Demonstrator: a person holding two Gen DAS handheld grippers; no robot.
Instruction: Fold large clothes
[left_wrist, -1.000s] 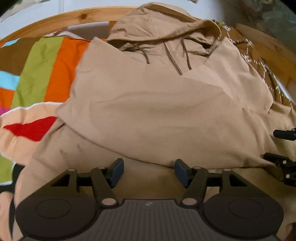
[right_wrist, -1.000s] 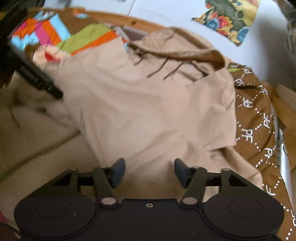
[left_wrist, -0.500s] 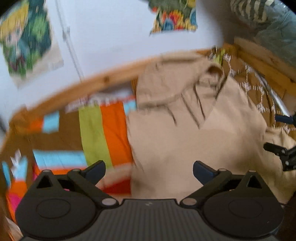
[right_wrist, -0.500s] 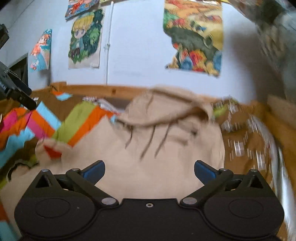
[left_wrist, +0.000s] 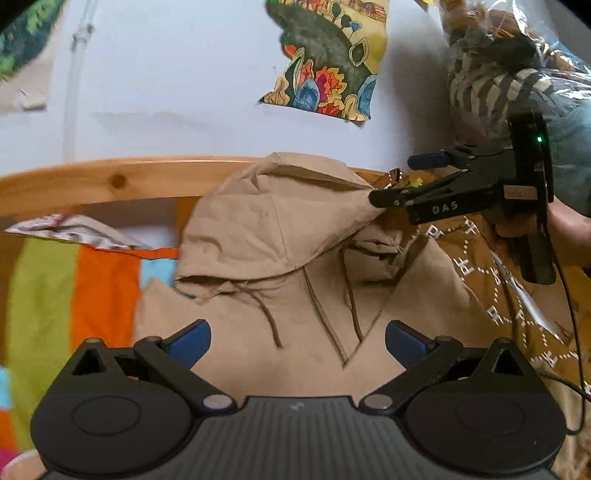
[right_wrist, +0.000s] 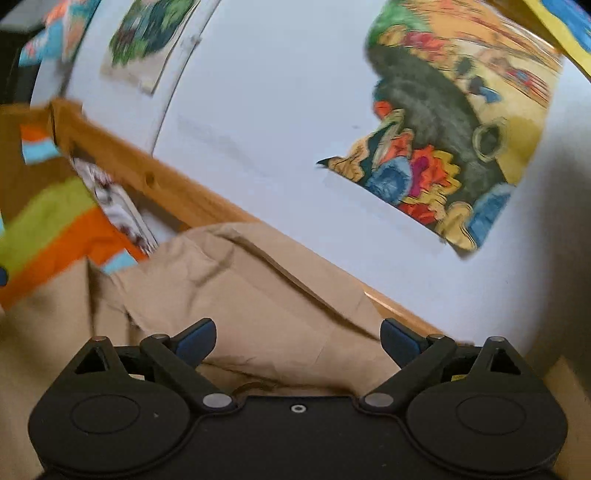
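A: While the left gripper (left_wrist: 297, 341) hangs with its blue-padded fingers (left_wrist: 190, 338) spread wide and nothing between them, what lies just past the tips?

B: The tan hoodie (left_wrist: 258, 325), front up, its brown drawstrings (left_wrist: 325, 317) trailing toward the gap between the jaws. Beyond those, the hood (left_wrist: 273, 218) props up against the wooden bed rail (left_wrist: 110, 181).

A: And to the sides of those jaws?

B: Left of them, a striped blanket (left_wrist: 59, 291) in green and orange; right of them, a brown patterned cloth (left_wrist: 517, 306). Farther on the right, the right gripper (left_wrist: 400, 177) is held by a hand (left_wrist: 565, 229), one finger at the hood's peak, the other above it, so its jaws also stand apart.

A: What does the right wrist view give?

B: The right gripper (right_wrist: 297, 341) with jaws parted, the hood (right_wrist: 258, 295) lying between and just ahead of the tips; whether either pad touches the cloth cannot be told. Past it runs the bed rail (right_wrist: 173, 192), then the white wall (right_wrist: 277, 110) with a colourful poster (right_wrist: 450, 147).
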